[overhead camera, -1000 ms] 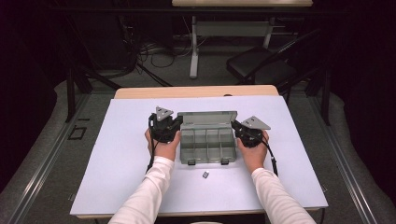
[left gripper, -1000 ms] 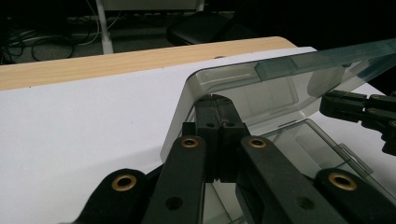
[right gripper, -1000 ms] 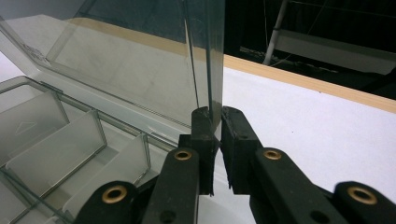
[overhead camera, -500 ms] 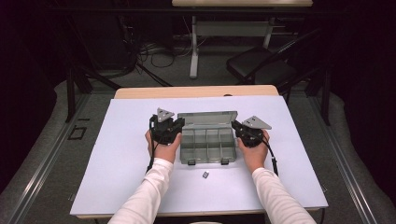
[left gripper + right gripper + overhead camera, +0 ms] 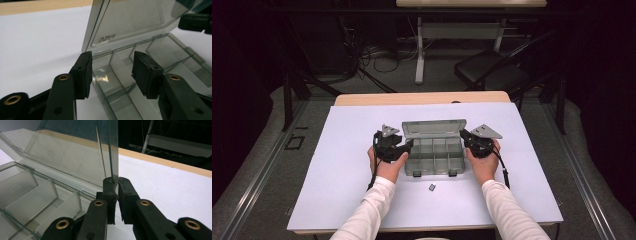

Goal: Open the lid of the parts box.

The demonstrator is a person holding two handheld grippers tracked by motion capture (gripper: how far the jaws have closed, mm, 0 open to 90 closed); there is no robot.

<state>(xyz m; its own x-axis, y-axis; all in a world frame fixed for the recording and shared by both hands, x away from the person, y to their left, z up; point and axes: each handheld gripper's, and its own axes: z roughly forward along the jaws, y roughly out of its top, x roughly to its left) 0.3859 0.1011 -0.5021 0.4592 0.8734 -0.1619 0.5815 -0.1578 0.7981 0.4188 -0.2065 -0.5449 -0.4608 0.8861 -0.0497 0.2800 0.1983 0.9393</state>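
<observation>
Clear grey compartment box [image 5: 433, 155] sits at mid-table on the white sheet [image 5: 337, 175], lid [image 5: 433, 128] raised and standing up along the far edge. Left gripper [image 5: 407, 146] at the box's left end: its jaws have just been opening, shut a second ago and now parted about halfway. In the left gripper view the two pads [image 5: 83, 75] straddle the box's near corner wall without pressing it; one pad stands outside over the sheet, the other over the first compartment. So the left has let go, and the lid is standing on the hinge and the right hand's grip. Right gripper [image 5: 116, 187] is pinched nearly closed on the lid's end edge, the thin clear panel running up between the pads; in the high view it sits at the box's right end [image 5: 463, 136]. My read: lid is opened, left hand now free for the next job, likely the small dark piece [image 5: 431, 187] lying on the sheet just in front of the box. Compartments look empty, though glare on the clear plastic makes the far ones hard to judge. The small piece is too tiny to identify. Embossed lettering on the lid is unreadable.
</observation>
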